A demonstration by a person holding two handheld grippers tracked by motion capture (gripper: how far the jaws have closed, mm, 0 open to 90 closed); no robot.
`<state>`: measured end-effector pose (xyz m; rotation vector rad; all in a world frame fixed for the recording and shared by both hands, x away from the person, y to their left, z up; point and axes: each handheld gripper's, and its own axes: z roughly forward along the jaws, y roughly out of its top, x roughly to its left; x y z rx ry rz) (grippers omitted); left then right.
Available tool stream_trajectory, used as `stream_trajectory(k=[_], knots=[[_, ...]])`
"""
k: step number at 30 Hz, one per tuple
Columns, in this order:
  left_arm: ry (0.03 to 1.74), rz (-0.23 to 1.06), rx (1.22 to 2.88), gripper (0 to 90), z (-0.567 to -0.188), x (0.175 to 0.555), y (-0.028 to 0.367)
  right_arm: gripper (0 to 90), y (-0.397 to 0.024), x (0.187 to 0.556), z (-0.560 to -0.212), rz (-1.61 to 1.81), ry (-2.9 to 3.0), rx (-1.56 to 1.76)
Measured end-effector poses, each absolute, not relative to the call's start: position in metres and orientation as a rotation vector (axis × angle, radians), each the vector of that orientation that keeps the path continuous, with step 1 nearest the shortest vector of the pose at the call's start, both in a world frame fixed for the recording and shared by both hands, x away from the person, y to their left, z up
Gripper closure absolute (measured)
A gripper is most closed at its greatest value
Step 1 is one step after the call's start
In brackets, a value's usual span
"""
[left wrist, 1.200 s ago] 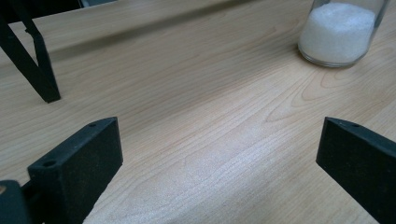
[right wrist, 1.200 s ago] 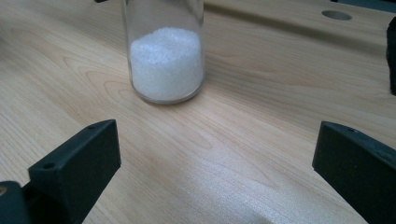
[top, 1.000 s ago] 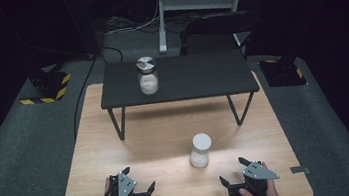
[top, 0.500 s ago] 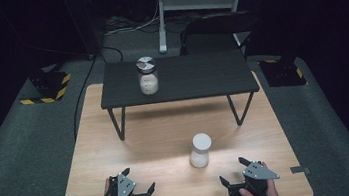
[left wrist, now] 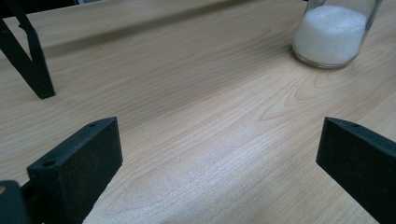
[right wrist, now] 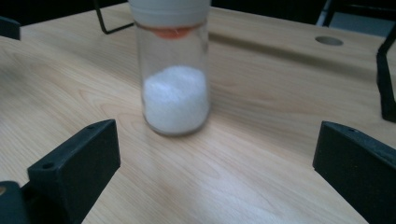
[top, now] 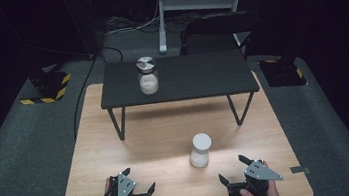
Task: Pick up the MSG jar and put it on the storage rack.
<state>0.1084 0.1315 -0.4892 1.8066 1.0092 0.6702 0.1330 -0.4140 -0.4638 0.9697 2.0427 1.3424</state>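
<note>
White-capped jar (top: pixel 200 149) of white granules: upright on wooden surface (top: pixel 118 150), ahead of and between both tools, touching neither. Left tool (top: pixel 141 189): jaws spread, empty. Right tool (top: pixel 232 174): jaws spread, empty.

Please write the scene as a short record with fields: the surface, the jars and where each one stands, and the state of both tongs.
surface: light wooden table
raised stand: small black table with thin metal legs, at the far side
jar 1: clear glass jar with white cap and white powder, on the wood, upright
jar 2: clear glass jar with silver metal lid, on the black table
left tongs: open, holding nothing
right tongs: open, holding nothing
</note>
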Motion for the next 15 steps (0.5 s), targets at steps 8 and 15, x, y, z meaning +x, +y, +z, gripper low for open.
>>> stream_trajectory(k=[8, 15], knots=[[1.009, 0.665, 1.803, 0.3, -0.49, 0.108, 0.133, 0.4, -0.403, 0.138, -0.456, 1.376, 2.039, 0.953], [1.007, 0.669, 1.804, 0.3, -0.49, 0.107, 0.132, 0.2, -0.395, 0.148, -0.448, 1.392, 2.041, 0.952]])
